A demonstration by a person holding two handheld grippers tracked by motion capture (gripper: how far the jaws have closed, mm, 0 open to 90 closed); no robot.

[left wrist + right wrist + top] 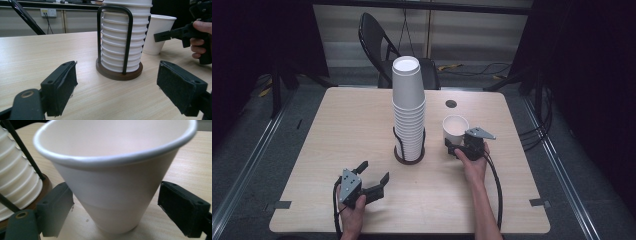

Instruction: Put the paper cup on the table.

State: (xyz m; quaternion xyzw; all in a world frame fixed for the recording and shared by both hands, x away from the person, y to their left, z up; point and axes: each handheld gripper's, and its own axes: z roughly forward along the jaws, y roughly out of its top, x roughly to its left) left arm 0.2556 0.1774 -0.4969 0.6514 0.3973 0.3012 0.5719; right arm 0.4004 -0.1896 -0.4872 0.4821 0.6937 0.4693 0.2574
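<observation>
While the right claw (115, 207) brackets the single white cup (117, 175) with its jaws spread and not yet touching its walls, I judge the next move a straight squeeze. The cup stands upright on the surface (337, 130), mouth up, at about three o'clock from the cup stack (408, 110) in its wire holder (119, 70). My left claw (374, 177) hangs spread near seven o'clock, farther off. I read no brand or writing.
</observation>
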